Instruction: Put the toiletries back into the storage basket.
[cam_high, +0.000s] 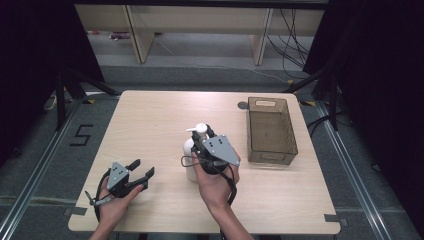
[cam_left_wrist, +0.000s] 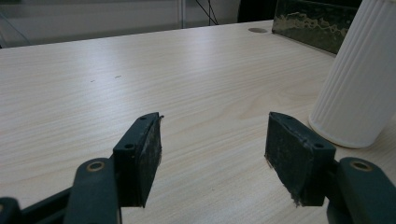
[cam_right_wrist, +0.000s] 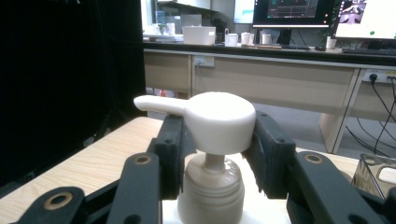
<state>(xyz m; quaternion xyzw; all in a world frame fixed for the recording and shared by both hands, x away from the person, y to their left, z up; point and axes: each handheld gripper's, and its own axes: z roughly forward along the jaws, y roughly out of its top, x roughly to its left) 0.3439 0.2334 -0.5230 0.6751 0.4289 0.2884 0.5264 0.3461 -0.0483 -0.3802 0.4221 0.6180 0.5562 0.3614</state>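
Observation:
A white ribbed pump bottle (cam_high: 190, 162) stands upright near the middle of the wooden table (cam_high: 155, 115). My right gripper (cam_high: 202, 141) is at its top, jaws pressed on either side of the pump head. The right gripper view shows the pump head (cam_right_wrist: 215, 114) and collar between the pads of the right gripper (cam_right_wrist: 217, 128), spout pointing left. My left gripper (cam_high: 142, 168) rests low at the table's front left, open, holding nothing. In the left gripper view the left gripper (cam_left_wrist: 212, 149) has bare table between its pads, and the bottle's base (cam_left_wrist: 359, 79) stands to its right.
A brownish see-through bin (cam_high: 272, 159) sits on the table's right side, beyond the bottle; its wall shows as the bin (cam_left_wrist: 313, 21) and its corner as the bin (cam_right_wrist: 373, 175). A round cable hole (cam_high: 242, 105) lies near the bin's far corner. Desks and cables stand behind the table.

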